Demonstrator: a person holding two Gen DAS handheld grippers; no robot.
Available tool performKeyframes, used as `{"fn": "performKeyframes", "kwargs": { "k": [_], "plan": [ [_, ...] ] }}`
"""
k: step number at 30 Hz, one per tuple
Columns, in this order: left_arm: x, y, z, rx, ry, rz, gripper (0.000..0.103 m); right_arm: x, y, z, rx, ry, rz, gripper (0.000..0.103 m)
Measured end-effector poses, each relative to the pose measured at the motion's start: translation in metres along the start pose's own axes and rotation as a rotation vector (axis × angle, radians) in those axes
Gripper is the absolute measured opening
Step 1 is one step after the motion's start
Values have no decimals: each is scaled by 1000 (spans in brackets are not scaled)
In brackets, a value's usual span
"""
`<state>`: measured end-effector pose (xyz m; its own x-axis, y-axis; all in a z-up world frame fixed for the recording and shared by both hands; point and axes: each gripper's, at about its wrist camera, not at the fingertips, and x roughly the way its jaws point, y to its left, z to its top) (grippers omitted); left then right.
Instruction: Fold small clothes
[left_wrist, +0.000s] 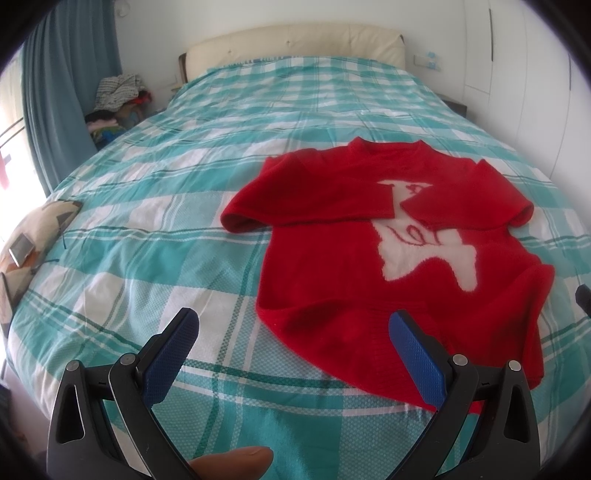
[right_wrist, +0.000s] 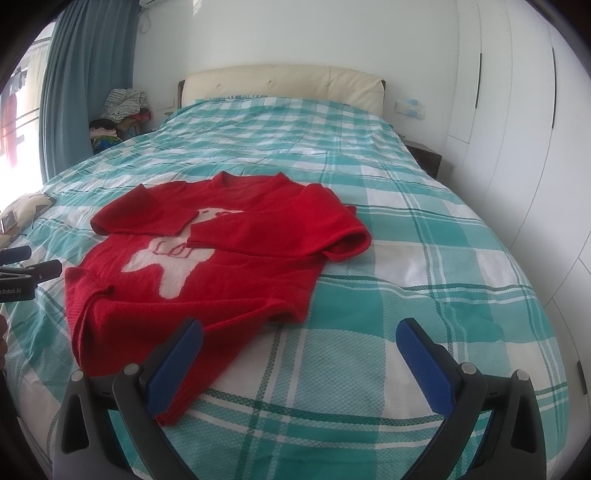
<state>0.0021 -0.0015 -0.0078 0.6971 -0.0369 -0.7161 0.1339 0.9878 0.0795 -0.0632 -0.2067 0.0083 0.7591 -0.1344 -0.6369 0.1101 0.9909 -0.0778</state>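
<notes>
Meanwhile, both tongs stood wide open, gripping nothing: the red sweater (left_wrist: 399, 258) lay sleeves-folded on the checked bed (left_wrist: 147, 229), ahead-right of the left gripper (left_wrist: 293, 332), ahead-left of the right gripper (right_wrist: 299, 334).

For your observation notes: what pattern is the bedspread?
Teal-and-white plaid bedspread, clearest in the right wrist view.

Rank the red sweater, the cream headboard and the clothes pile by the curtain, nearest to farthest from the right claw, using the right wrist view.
1. Red sweater: just ahead-left of the right claw.
2. Clothes pile: far left, by the curtain.
3. Cream headboard: far end of the bed.
</notes>
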Motion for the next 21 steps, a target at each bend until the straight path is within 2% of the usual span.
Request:
{"fn": "performKeyframes", "kwargs": {
  "k": [12, 21],
  "plan": [
    [0, 0, 0, -1, 1, 0, 103, -1, 1, 0, -4, -2, -2, 103],
    [1, 2, -1, -3, 11, 0, 103, -1, 0, 1, -16, 1, -52, 103]
  ]
}}
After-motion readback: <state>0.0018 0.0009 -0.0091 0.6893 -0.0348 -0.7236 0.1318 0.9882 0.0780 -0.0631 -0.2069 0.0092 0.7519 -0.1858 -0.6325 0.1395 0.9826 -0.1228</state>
